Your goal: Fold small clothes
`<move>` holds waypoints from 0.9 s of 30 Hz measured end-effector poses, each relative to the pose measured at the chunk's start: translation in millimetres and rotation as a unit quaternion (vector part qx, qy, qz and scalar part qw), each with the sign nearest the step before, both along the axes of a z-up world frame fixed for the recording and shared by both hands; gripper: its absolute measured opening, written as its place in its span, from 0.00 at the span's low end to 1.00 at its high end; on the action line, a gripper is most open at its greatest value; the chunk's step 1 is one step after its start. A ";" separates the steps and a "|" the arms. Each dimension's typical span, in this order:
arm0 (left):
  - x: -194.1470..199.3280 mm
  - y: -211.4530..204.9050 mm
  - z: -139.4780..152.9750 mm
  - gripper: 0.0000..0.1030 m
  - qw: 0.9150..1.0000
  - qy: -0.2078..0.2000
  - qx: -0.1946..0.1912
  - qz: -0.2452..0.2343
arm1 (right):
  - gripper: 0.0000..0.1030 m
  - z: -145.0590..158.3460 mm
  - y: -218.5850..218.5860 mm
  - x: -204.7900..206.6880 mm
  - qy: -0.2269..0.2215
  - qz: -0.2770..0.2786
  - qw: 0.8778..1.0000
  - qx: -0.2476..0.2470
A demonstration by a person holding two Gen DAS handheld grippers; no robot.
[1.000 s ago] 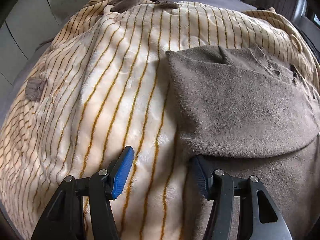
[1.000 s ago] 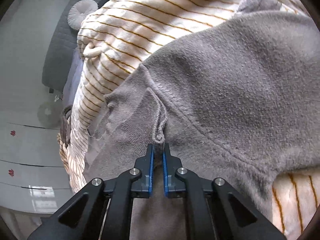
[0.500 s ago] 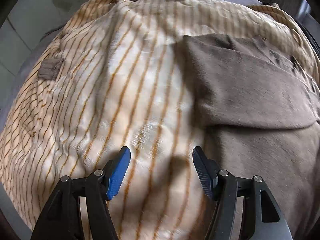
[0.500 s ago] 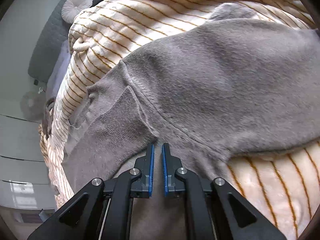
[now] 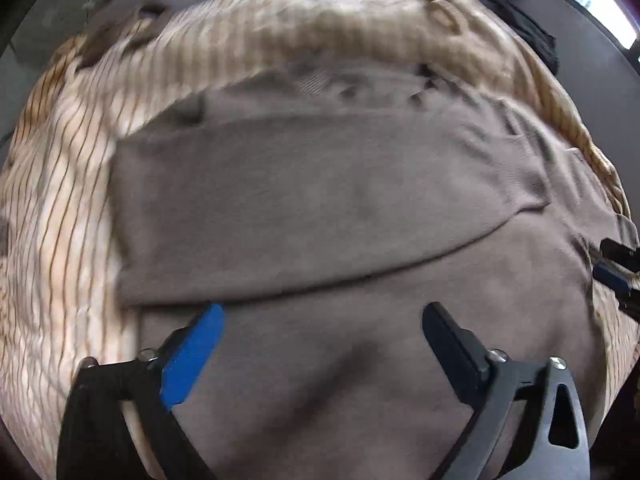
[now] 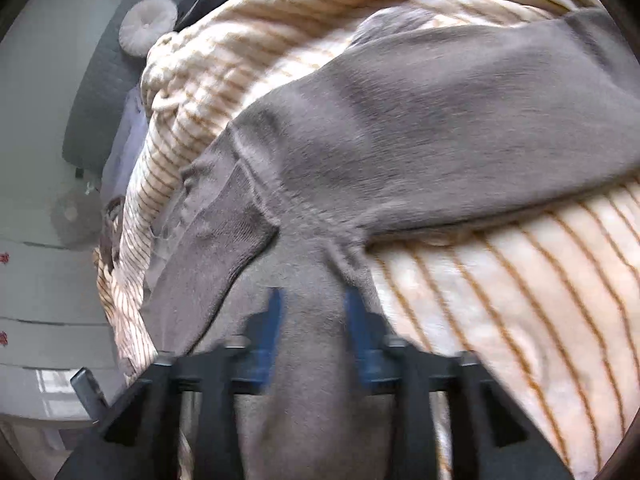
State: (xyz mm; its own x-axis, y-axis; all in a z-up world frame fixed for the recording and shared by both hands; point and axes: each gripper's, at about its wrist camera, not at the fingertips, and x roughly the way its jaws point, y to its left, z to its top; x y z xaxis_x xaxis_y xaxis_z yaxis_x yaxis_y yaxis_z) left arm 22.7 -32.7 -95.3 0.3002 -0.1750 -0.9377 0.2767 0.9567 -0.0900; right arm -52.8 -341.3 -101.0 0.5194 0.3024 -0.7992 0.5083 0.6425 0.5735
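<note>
1. The left tool was seen with its jaws opening, spread very wide above the grey garment; nothing was gripped, and the blue-padded finger was poised over the cloth near the garment's left edge.
2. The right tool was seen with its jaws opening too; a strip of the grey garment lay between them, but the pads were not pressed on it.
3. Just ahead of the left tool, a folded-over panel of the garment was laid across the body of the garment, its lower edge running from side to side.
4. Ahead and to the left of the right tool, a sleeve with a ribbed cuff was laid back over the garment.
5. Beneath the garment, a cream blanket with thin orange stripes was spread on all sides.
6. Far ahead and left of the right tool, a round pale cushion was seen beyond the blanket.
</note>
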 end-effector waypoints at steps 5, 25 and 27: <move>-3.2 -50.0 0.0 0.97 0.999 0.011 0.011 -0.037 | 0.51 4.5 -31.9 -24.7 -0.004 -0.035 0.999 -0.003; -3.0 -199.8 -5.9 0.97 0.992 0.033 0.034 -0.120 | 0.56 -18.5 -225.2 -131.9 -0.063 -0.321 0.943 0.059; -3.9 -208.1 -7.0 0.97 0.991 0.031 0.039 -0.125 | 0.56 -20.7 -230.4 -128.2 -0.072 -0.325 0.940 0.070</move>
